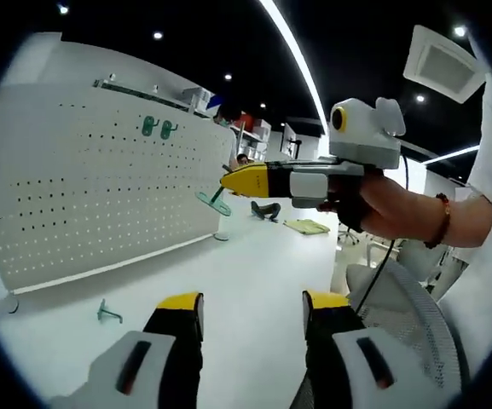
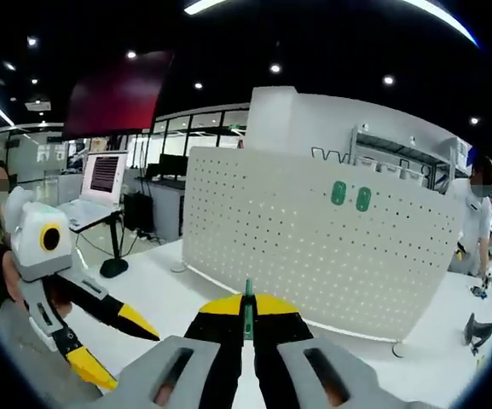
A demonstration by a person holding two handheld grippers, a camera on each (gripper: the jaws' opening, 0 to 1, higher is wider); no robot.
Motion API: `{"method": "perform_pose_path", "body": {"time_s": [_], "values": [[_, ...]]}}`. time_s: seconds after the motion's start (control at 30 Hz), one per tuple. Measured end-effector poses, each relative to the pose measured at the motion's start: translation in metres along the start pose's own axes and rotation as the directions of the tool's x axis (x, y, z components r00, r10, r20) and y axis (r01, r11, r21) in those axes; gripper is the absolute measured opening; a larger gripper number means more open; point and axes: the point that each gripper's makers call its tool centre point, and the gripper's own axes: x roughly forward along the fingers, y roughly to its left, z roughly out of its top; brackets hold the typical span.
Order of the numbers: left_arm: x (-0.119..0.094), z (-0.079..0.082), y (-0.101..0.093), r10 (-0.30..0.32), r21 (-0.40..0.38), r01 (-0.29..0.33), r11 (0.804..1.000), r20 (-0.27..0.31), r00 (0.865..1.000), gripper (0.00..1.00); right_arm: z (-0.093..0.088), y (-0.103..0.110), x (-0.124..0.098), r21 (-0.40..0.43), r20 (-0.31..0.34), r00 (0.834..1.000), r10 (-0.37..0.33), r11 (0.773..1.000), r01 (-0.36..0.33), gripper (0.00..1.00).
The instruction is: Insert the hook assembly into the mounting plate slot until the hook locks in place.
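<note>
The right gripper (image 2: 247, 317) is clenched on a slim green hook (image 2: 248, 315), whose tip pokes up between the yellow jaw tips; in the left gripper view the same gripper (image 1: 227, 181) points at the board, with the hook (image 1: 215, 203) hanging below its tip. The left gripper (image 1: 252, 305) is released, jaws wide apart and holding nothing; in the right gripper view it (image 2: 113, 343) comes in from the left, jaws spread.

A white pegboard (image 1: 101, 187) stands upright on the white worktop (image 1: 254, 264), with two green hook plates (image 1: 158, 128) mounted side by side near its top. Another green hook (image 1: 107, 313) lies on the worktop in front of the board's foot. A laptop (image 2: 103, 175) sits on a desk beyond the board's left end, and a person (image 2: 477, 223) stands past its right end. Nothing lies between the held hook and the board.
</note>
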Motion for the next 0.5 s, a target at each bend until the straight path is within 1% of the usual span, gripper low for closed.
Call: {"method": "perform_pose_path", "body": {"time_s": [0.03,0.1,0.13,0.2,0.3,0.4,0.5], "values": [[0.001,0.004,0.004,0.011,-0.017,-0.011,1.000,0.014,1.000,0.44,0.000,0.002,0.000,0.011,0.003,1.000,0.006,1.000,-0.006,0.01],[0.003,0.011,0.007,0.019,-0.018,-0.018,1.000,0.029,0.999,0.44,0.001,0.005,0.001,0.025,0.007,1.000,0.015,1.000,-0.015,0.01],[0.004,0.013,0.010,0.031,-0.016,-0.031,0.999,0.031,0.999,0.42,0.001,0.007,0.001,0.032,0.008,1.000,0.020,0.999,-0.020,0.01],[0.005,0.018,0.011,0.034,-0.013,-0.034,0.999,0.035,0.999,0.39,0.002,0.010,0.001,0.044,0.010,0.999,0.031,0.999,-0.032,0.01],[0.009,0.026,0.016,0.045,-0.050,-0.042,0.998,0.061,0.997,0.34,0.004,0.015,0.001,0.068,0.024,0.999,0.045,0.997,-0.047,0.01],[0.012,0.031,0.018,0.057,-0.053,-0.054,0.997,0.068,0.996,0.28,0.004,0.019,0.000,0.093,0.025,0.998,0.057,0.994,-0.060,0.01],[0.014,0.034,0.019,0.068,-0.069,-0.062,0.996,0.088,0.994,0.27,0.002,0.024,-0.001,0.135,0.031,0.996,0.078,0.988,-0.081,0.01]]}}
